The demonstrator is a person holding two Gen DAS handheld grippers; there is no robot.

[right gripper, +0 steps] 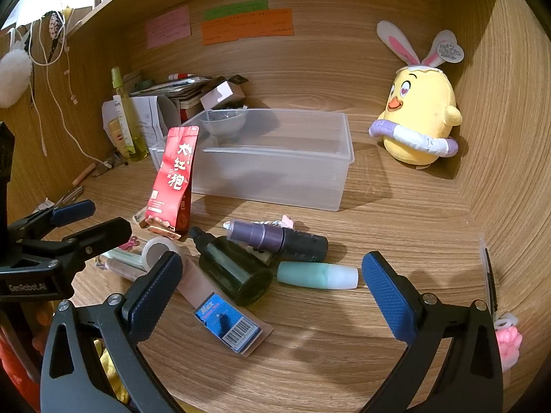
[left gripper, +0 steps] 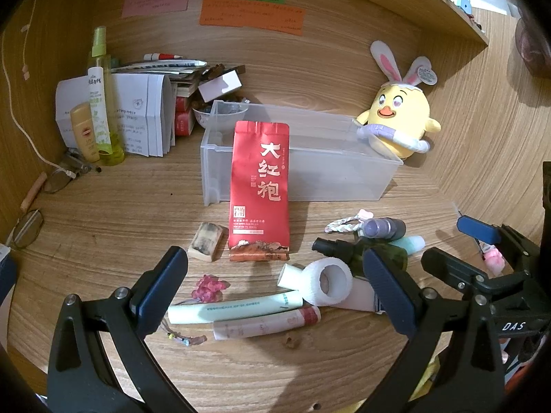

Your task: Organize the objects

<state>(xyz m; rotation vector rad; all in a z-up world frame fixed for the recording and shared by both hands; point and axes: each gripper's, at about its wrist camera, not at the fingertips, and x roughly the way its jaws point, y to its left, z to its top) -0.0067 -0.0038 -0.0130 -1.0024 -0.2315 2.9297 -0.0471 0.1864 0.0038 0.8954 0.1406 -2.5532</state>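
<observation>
Both grippers hang w/ fingers spread wide and nothing between them: left gripper (left gripper: 275,285) over the tube pile, right gripper (right gripper: 272,285) over the bottles, so the step in hand looks like picking a first item for the clear plastic bin (right gripper: 339,158), which sits empty-looking at the back of the desk (right gripper: 344,361), near the yellow chick plush (right gripper: 418,120). Clutter lies in front of the bin: red tea pouch (left gripper: 260,189) standing upright, leaning on or just touching the bin's front wall (can't tell which); dark green bottle (right gripper: 234,272) on its side, purple-capped bottle (right gripper: 279,237) behind it, mint tube (right gripper: 316,275) just beside its base; white tape roll (left gripper: 330,280) resting on a pink-white tube, w/ a pale green tube (left gripper: 237,308) and pink tube (left gripper: 265,321) nearer the left gripper. To do it well, prob. start w/ the mint tube: it lies apart enough to close across its short axis w/o nudging neighbours. Lift straight up, clear the bin rim, set low rather than drop. Leave the pouch till later; a bump could tip it. Hard to make out: the blue "Max" card (right gripper: 227,323) is partly under the right gripper's left finger; small charms by the tubes are blurry; the pink thing at far right edge is cut off; bin's inside is hazy through the walls, a bowl (right gripper: 224,124) seems behind it, not in it.
</observation>
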